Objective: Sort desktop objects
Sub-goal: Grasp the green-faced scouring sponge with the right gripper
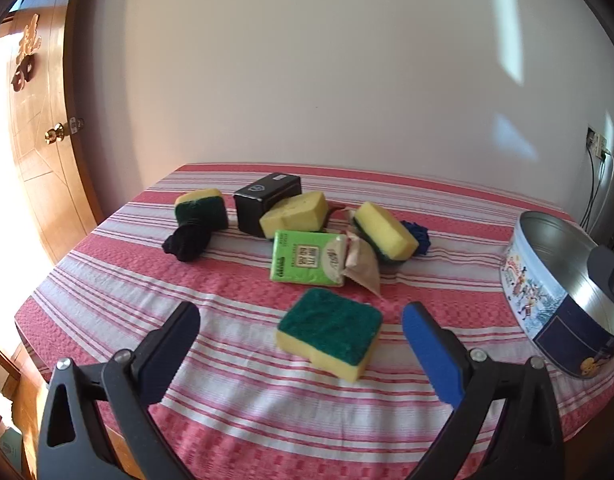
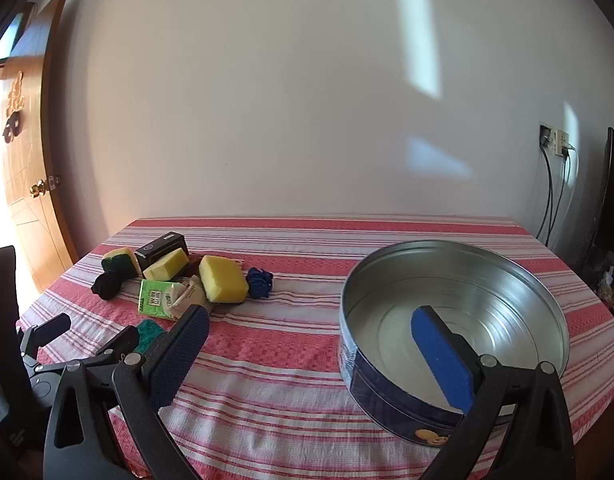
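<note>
Left gripper (image 1: 301, 326) fingers spread wide, angled downward; right gripper (image 2: 309, 334) likewise.

Strong daylight floods in past the door (image 1: 39, 128) on the left, blowing out that edge, casting pale patches on the wall (image 2: 307, 100), while fisheye bending darkens the corners.

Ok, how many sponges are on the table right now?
4. One lies green side up nearest the left gripper; one stands at the far left by the black bundle; one leans on the black box; one sits beside the blue bundle. Others may be hidden.
</note>
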`<state>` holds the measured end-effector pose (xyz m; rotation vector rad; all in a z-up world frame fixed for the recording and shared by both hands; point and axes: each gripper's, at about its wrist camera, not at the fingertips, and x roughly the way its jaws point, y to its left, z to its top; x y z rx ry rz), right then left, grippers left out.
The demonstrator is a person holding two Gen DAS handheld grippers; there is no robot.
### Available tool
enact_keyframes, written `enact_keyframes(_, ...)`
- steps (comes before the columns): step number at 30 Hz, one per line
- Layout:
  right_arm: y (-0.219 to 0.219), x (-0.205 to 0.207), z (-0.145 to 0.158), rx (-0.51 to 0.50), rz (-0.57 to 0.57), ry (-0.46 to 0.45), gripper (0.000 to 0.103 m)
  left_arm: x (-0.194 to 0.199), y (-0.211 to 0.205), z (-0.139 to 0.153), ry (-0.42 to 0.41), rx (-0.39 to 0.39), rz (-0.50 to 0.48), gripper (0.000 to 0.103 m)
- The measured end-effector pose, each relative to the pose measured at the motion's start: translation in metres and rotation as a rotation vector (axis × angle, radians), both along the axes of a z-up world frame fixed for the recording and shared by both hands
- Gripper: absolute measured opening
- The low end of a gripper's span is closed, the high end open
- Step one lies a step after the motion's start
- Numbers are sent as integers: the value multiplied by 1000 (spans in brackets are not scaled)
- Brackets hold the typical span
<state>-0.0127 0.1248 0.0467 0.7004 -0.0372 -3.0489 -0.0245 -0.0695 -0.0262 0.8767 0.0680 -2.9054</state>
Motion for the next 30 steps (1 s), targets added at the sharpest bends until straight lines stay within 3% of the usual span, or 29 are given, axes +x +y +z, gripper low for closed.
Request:
enact_keyframes(4, -17, -12, -9, 8, 90, -9, 102, -2, -33, -6, -11, 11, 51, 102)
enact_keyframes(8, -38, -27, -24, -69, 214, -51, 102, -3, -62, -14, -22, 33, 125, 102)
enact_keyframes(14, -71, -54, -47, -59, 339, -167, 102, -5, -90, -20, -31, 17, 178, 102)
enact_keyframes(22, -127, -97, -72, 91, 444, -284, 102, -15, -106, -29, -66, -2, 202, 102)
enact_keyframes(30, -162, -118, -97, 178, 521, -367, 101, -25, -117, -38, -104, -14, 238, 102)
